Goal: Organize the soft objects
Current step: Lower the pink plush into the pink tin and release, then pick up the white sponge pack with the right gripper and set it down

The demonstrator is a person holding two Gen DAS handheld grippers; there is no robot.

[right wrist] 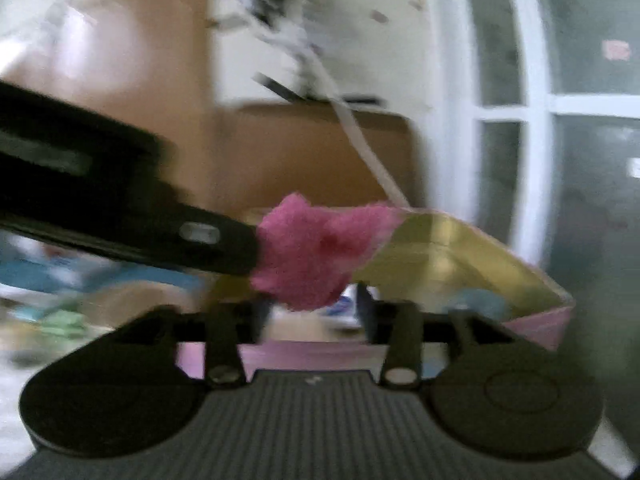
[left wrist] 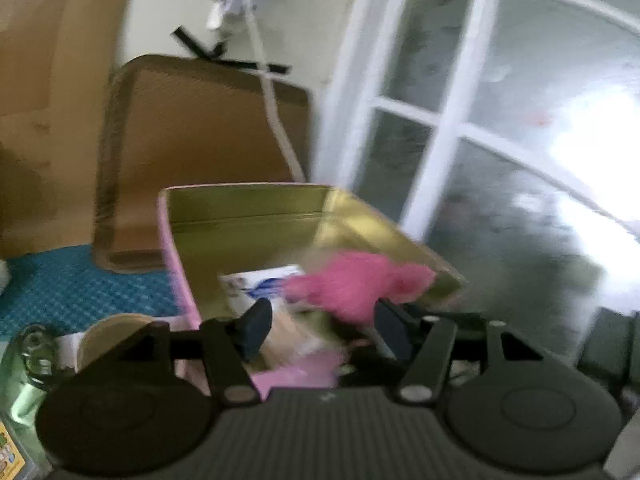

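Just above the open pink tin box (left wrist: 176, 264) with its gold lining hangs a fluffy pink soft toy (left wrist: 352, 284), blurred. Left gripper (left wrist: 324, 328) has its jaws apart, the toy beyond the tips; whether they touch it I cannot tell. Right gripper (right wrist: 312, 312) stands open below the toy, empty.

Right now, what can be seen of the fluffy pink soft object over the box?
The fluffy pink soft object is a crumpled, fuzzy lump, looking like plush or fleece, blurred in both views. It hangs above the open pink box with the gold-coloured inside. In the right wrist view the left gripper reaches in from the left and meets its left edge; whether the pads press on it cannot be told. In the left wrist view it sits just beyond the fingertips.
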